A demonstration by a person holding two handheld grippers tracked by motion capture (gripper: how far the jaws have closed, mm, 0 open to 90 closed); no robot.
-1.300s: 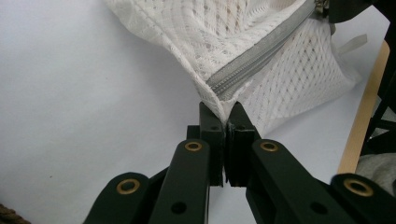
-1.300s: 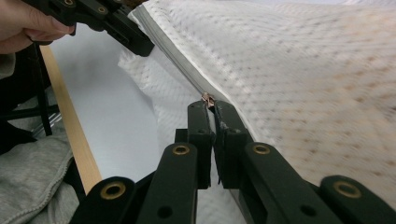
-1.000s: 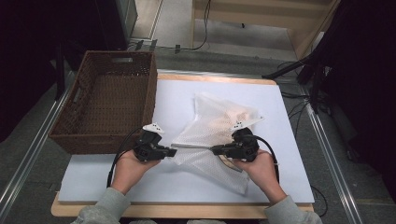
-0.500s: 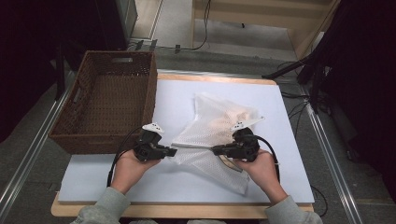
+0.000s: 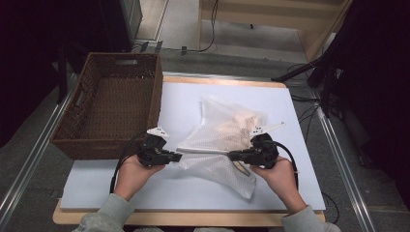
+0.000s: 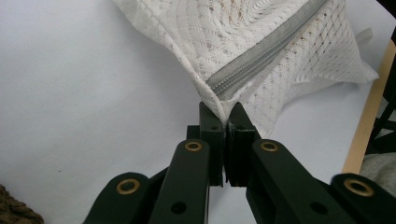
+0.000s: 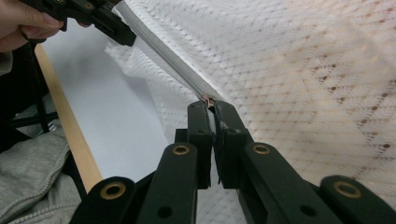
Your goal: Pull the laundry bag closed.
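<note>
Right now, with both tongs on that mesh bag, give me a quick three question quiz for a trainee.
1. True or false: the left tongs are shut on the end of the mesh laundry bag at its zipper.
2. What do the right tongs pinch? A) the wicker basket B) the zipper pull C) a cable
3. Fill in: the wicker basket stands on the person's ____ side of the table.

Key: 1 true; 2 B, the copper-coloured zipper pull; 3 left.
</note>
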